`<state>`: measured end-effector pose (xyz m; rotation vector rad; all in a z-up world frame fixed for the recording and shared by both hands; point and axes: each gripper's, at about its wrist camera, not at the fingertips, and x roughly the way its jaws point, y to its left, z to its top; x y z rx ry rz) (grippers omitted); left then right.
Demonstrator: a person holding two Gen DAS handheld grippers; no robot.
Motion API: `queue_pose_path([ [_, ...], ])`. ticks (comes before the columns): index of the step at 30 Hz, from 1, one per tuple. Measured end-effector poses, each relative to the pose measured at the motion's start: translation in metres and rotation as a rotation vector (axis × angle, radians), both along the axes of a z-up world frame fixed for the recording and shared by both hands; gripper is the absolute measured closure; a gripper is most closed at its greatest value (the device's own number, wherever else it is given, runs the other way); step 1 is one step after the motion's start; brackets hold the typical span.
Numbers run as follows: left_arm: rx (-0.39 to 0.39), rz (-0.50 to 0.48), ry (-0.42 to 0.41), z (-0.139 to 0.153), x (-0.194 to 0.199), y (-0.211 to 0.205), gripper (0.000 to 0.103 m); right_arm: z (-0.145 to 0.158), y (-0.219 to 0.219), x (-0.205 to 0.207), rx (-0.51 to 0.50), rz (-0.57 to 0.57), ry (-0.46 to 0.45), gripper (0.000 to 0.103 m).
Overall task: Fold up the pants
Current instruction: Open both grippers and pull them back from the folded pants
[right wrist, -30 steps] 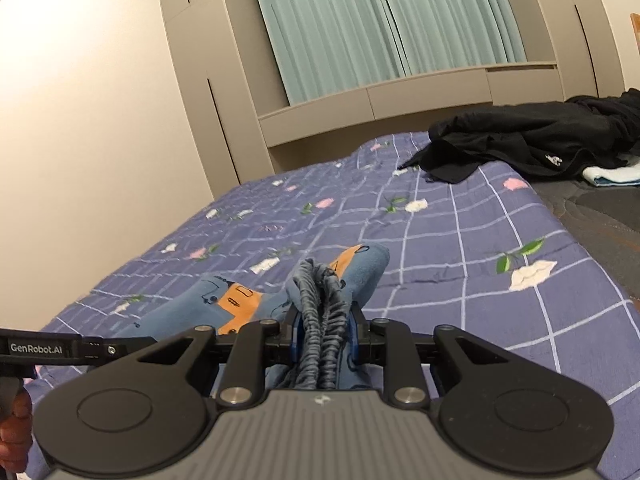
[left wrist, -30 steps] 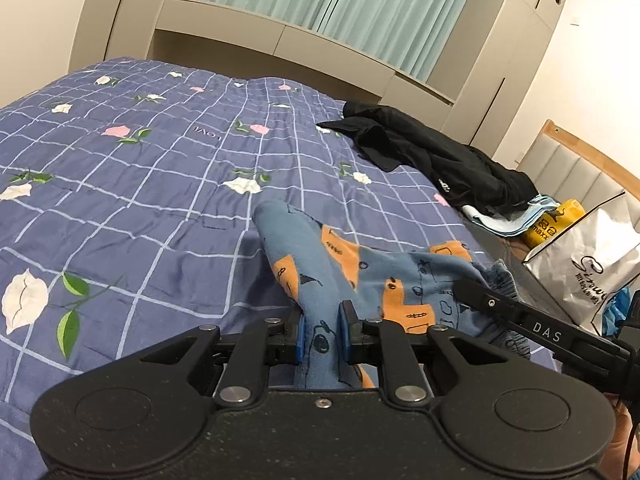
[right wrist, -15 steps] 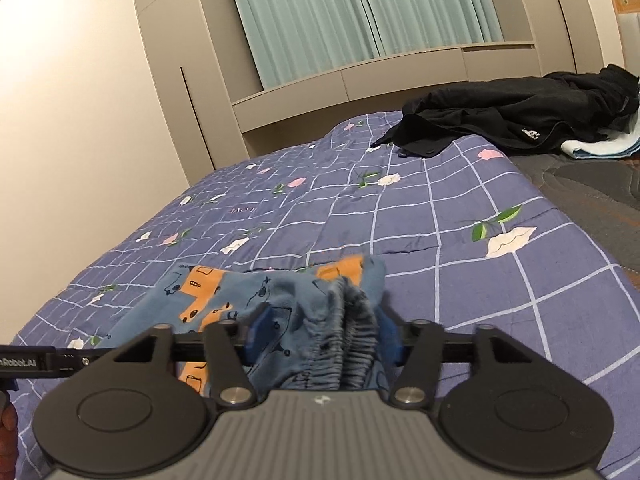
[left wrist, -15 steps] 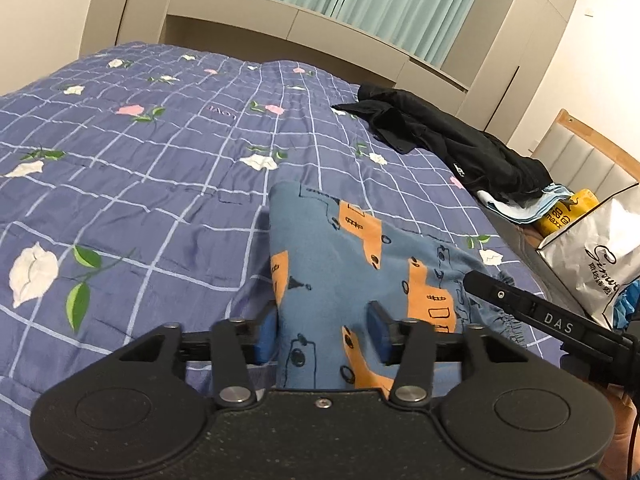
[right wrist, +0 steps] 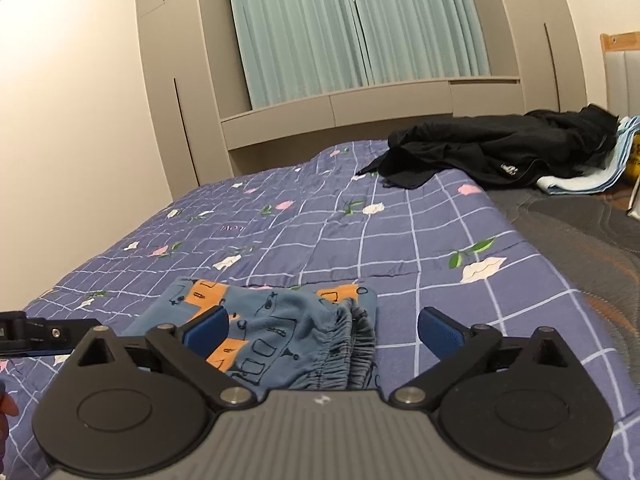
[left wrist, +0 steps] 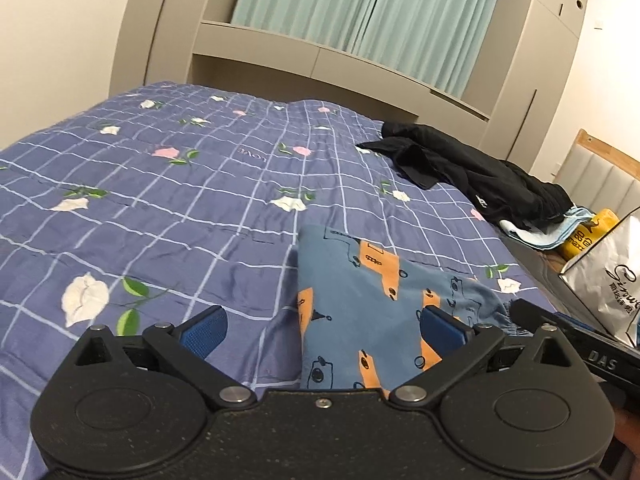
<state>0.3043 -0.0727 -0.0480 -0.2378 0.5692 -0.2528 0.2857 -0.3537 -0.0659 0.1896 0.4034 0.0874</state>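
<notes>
The blue pants (left wrist: 360, 312) with orange and black prints lie folded and flat on the purple checked bedspread (left wrist: 180, 208). My left gripper (left wrist: 322, 326) is open above their near edge, holding nothing. In the right wrist view the pants (right wrist: 280, 320) lie with the gathered elastic waistband (right wrist: 352, 344) toward me. My right gripper (right wrist: 322, 326) is open wide just above the waistband, holding nothing. Part of the right gripper's body (left wrist: 580, 348) shows at the right of the left wrist view.
A black jacket (left wrist: 472, 168) is heaped at the bed's far right, over a light blue cloth (left wrist: 548, 236). A white paper bag (left wrist: 612, 280) and a yellow package (left wrist: 584, 236) stand beside the bed at right. Beige cabinets and green curtains line the far wall.
Both grippers were shut on the pants a second ago. They opened, let the pants drop flat on the bed, and have pulled back a little.
</notes>
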Motion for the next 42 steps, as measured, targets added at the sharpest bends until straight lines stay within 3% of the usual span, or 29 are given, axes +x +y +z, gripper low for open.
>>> queue_pose_path([
  [20,0.05,0.019,-0.132,0.034,-0.093,0.002,0.001,0.046,0.03,-0.098,-0.089,-0.025,-0.163,0.0],
  [42,0.086,0.021,-0.177,0.043,-0.199,0.023,0.001,0.053,0.048,-0.2,-0.076,-0.04,-0.173,0.0],
])
